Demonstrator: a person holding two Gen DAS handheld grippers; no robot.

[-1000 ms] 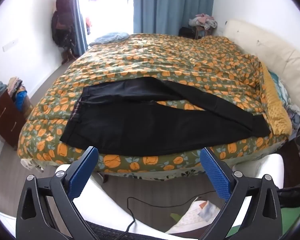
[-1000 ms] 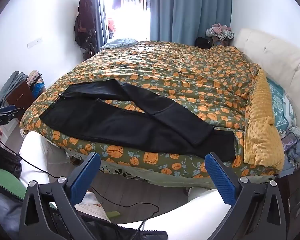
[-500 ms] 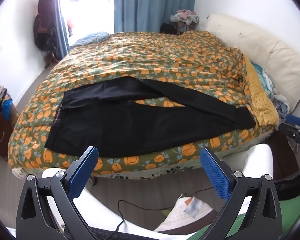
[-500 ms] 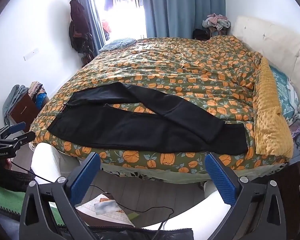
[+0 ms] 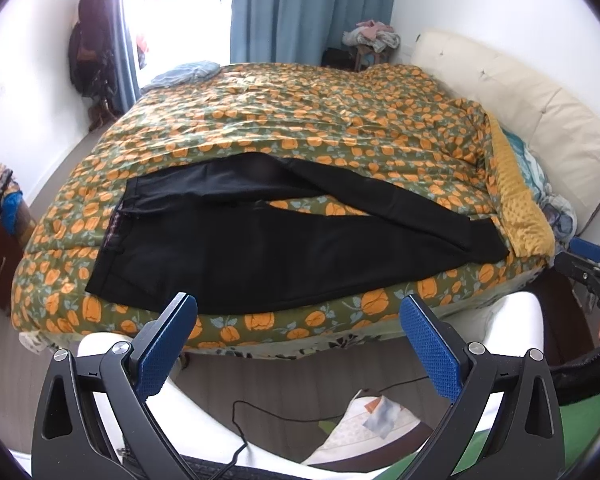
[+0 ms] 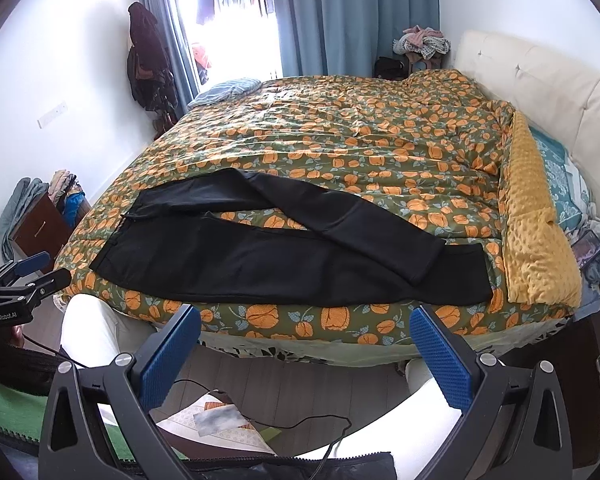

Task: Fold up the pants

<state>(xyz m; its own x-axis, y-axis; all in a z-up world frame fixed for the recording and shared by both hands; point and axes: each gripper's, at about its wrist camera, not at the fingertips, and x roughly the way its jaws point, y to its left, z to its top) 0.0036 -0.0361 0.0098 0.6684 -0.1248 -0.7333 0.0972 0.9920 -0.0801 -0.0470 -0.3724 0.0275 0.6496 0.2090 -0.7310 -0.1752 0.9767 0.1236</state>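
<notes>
Black pants lie flat mid-frame on a bed (legs crossing); left tongs and right tongs gape wide, empty.

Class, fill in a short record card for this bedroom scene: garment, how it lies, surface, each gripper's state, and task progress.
garment: black pants
layout: spread flat near the bed's front edge, waistband to the left, far leg angled across the near leg toward the cuffs
surface: bed with orange-flowered quilt
left gripper: open, holding nothing, short of the bed
right gripper: open, holding nothing, short of the bed
contact: neither gripper touches the pants
progress: no fold made yet
</notes>
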